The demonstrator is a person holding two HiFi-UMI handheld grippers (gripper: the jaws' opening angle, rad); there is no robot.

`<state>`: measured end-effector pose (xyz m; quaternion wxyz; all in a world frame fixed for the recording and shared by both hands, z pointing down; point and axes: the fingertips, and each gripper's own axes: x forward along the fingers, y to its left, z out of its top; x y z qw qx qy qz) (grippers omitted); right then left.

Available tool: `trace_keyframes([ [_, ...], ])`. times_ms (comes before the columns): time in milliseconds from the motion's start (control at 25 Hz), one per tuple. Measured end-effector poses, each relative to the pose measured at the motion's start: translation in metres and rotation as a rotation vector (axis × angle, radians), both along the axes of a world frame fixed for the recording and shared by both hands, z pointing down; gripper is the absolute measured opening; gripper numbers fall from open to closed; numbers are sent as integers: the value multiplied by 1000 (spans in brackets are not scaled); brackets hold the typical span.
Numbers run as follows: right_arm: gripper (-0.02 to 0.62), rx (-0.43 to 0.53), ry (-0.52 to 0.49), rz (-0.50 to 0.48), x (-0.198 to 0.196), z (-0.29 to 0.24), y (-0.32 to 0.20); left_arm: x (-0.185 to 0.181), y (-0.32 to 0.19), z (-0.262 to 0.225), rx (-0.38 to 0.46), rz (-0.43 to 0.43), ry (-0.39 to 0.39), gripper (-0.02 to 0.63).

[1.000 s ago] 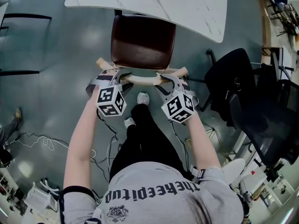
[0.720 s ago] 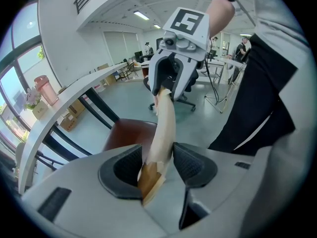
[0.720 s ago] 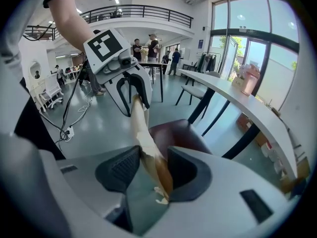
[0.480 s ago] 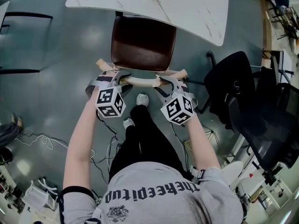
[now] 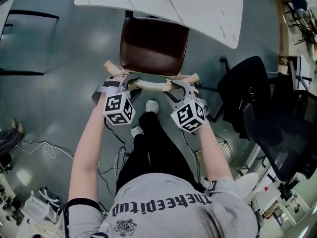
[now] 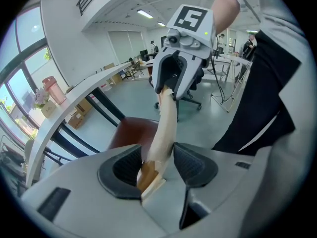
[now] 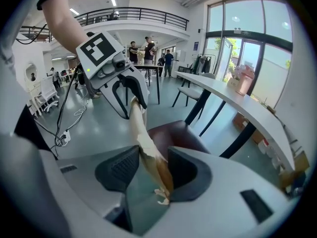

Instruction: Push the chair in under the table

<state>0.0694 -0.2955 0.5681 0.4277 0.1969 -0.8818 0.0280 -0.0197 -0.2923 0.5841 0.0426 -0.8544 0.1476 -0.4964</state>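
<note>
A chair with a brown seat (image 5: pixel 153 46) stands with its front edge under the white marble table (image 5: pixel 198 9). Its pale wooden backrest rail (image 5: pixel 148 86) curves along the side nearest me. My left gripper (image 5: pixel 126 81) is shut on the rail's left end, and my right gripper (image 5: pixel 176 85) is shut on its right end. In the left gripper view the rail (image 6: pixel 166 123) runs out from between the jaws of the left gripper (image 6: pixel 157 162) to the other gripper (image 6: pixel 171 81). The right gripper view shows the rail (image 7: pixel 141 128) pinched in the right gripper (image 7: pixel 151 170).
A black office chair (image 5: pixel 247 93) stands close on the right. Cables (image 5: pixel 44 150) lie on the grey floor at the left. Another table's black frame (image 5: pixel 25 43) is at the far left. The person's legs and shoes (image 5: pixel 151 105) are just behind the chair.
Almost nothing differs: both grippers stay on the rail, and chair, table and grippers shift together a few pixels in the view.
</note>
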Motion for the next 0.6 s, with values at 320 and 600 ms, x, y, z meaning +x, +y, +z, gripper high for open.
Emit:
trace_keyframes([
  [320,36,15,-49,71,0,-18,4,-2,0,-20,55,-94,82,139],
  [600,11,-12,-132,125,-4,-36,19,3,6,-50,89,-179,194,23],
])
